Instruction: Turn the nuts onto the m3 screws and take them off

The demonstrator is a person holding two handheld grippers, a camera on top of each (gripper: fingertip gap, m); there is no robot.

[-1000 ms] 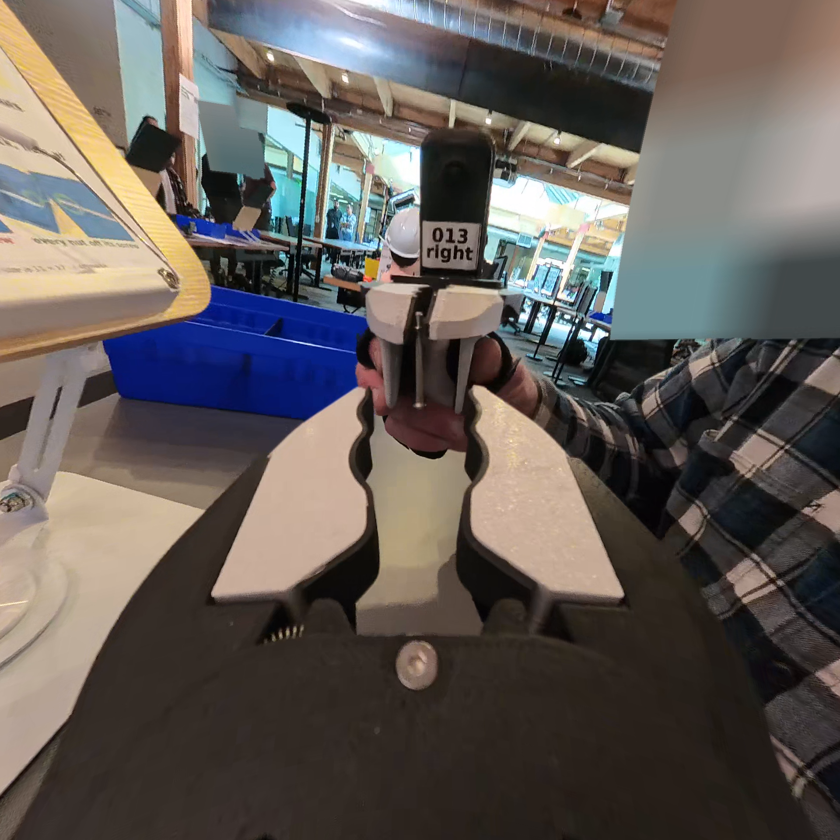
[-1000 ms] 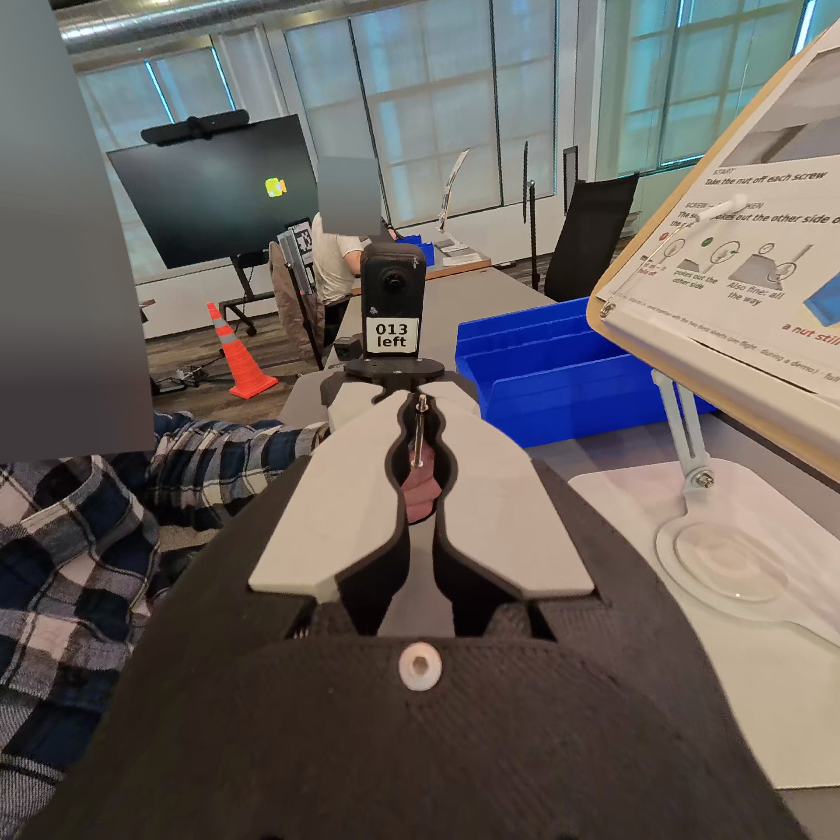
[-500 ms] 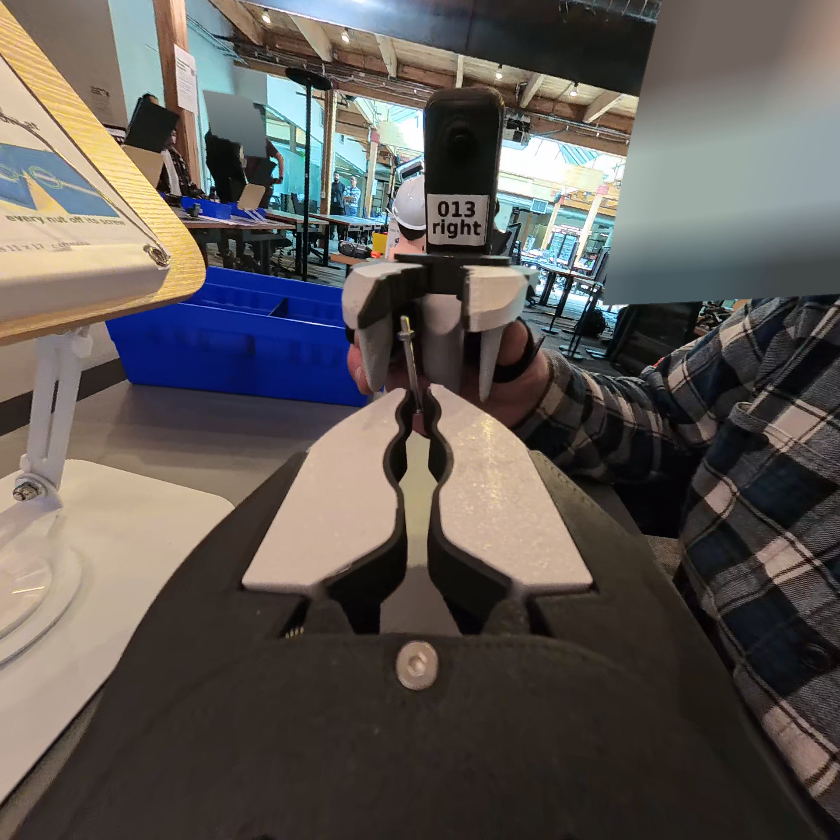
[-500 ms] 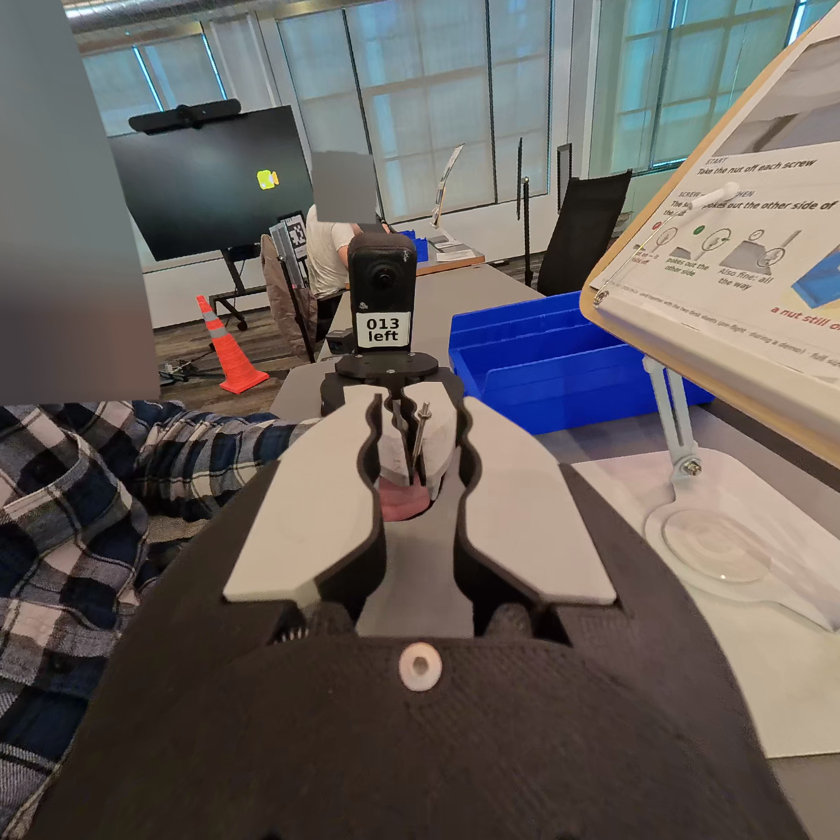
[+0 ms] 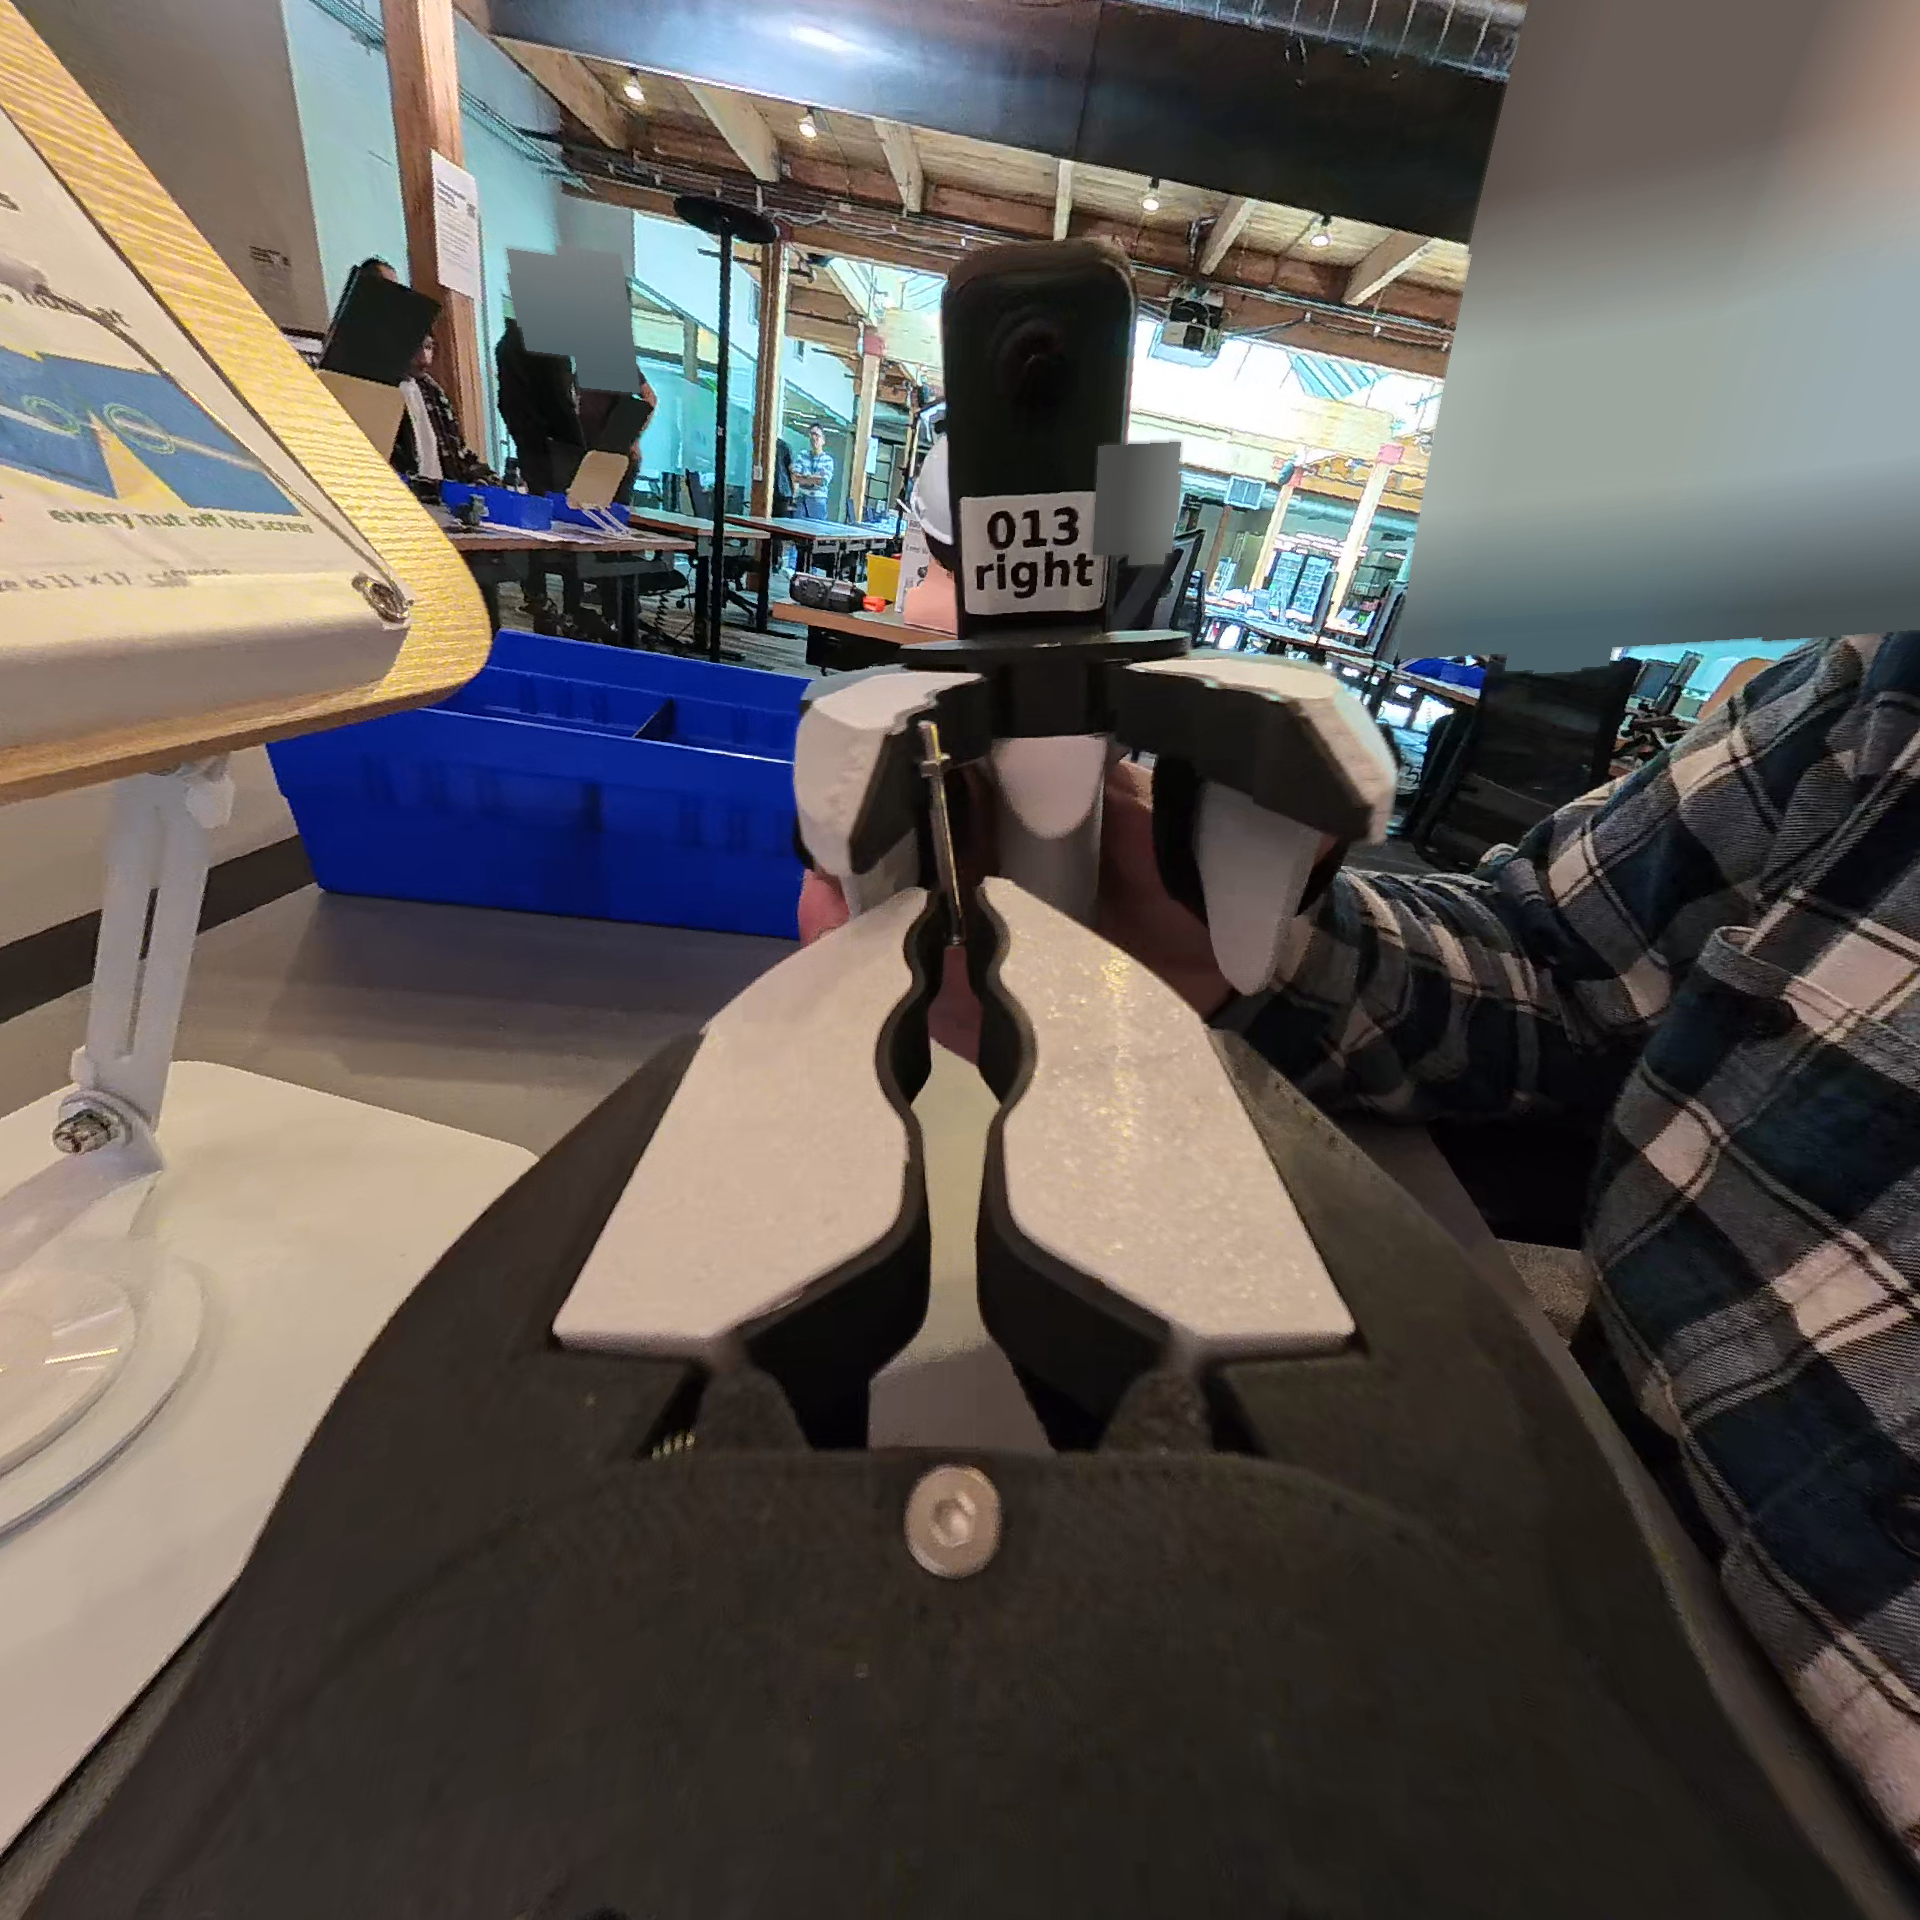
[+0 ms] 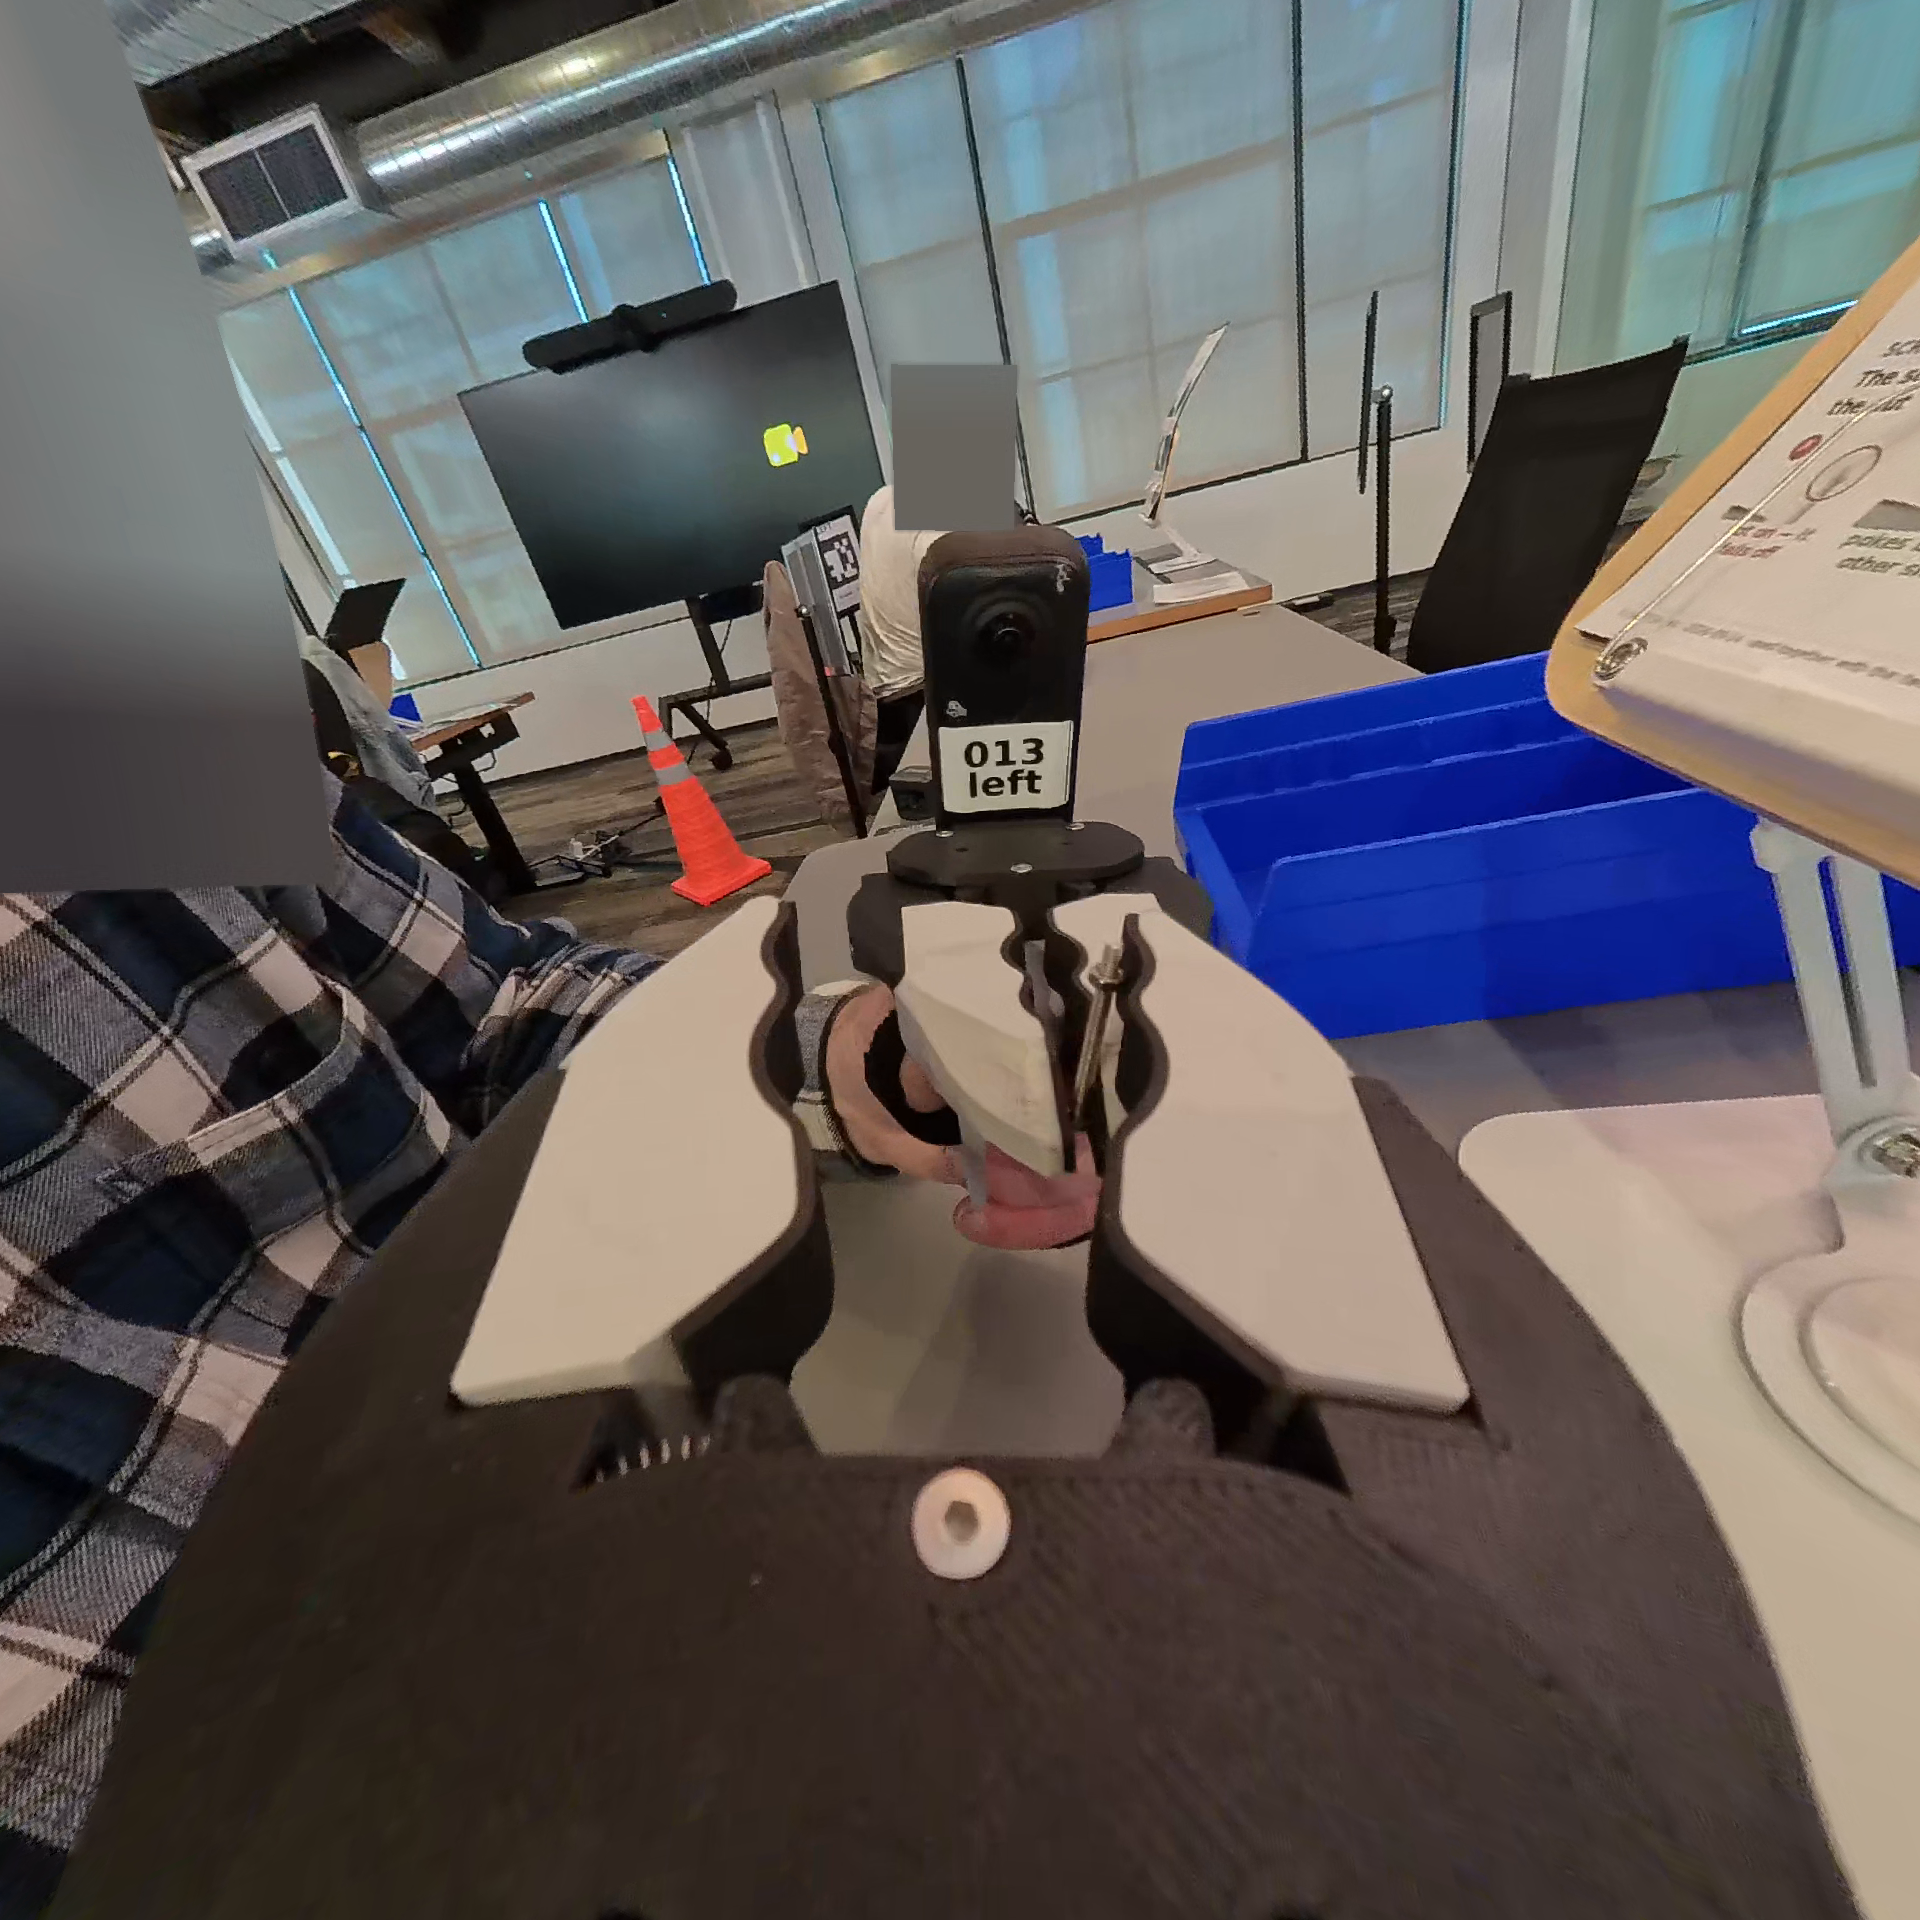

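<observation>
My left gripper [image 5: 951, 906] is shut on the lower end of a thin metal screw [image 5: 940, 831]. The screw stands up from the fingertips and carries a small nut [image 5: 928, 740] near its top. The right wrist view shows the same grasp: the left gripper [image 6: 1075, 1122] pinches the screw [image 6: 1096, 1029]. My right gripper [image 6: 956, 935] is wide open around the left gripper's tips and holds nothing. The screw stands close beside the right gripper's right-hand finger [image 6: 1226, 1091]. The right gripper [image 5: 1049, 810] faces the left wrist view with its fingers spread.
A blue bin with compartments [image 5: 540, 790] stands behind on the grey table [image 5: 416, 987]. An instruction board [image 5: 156, 468] on a white stand with a flat base [image 5: 270, 1195] is at the left. A plaid sleeve [image 5: 1714, 1039] is at the right. An orange cone [image 6: 696, 821] stands far off. About 5 cm separates my left fingertips from my right.
A second ago the right gripper was shut on the screw and the left was open. The left gripper then closed on the screw, and the right opened and now stands wide apart.
</observation>
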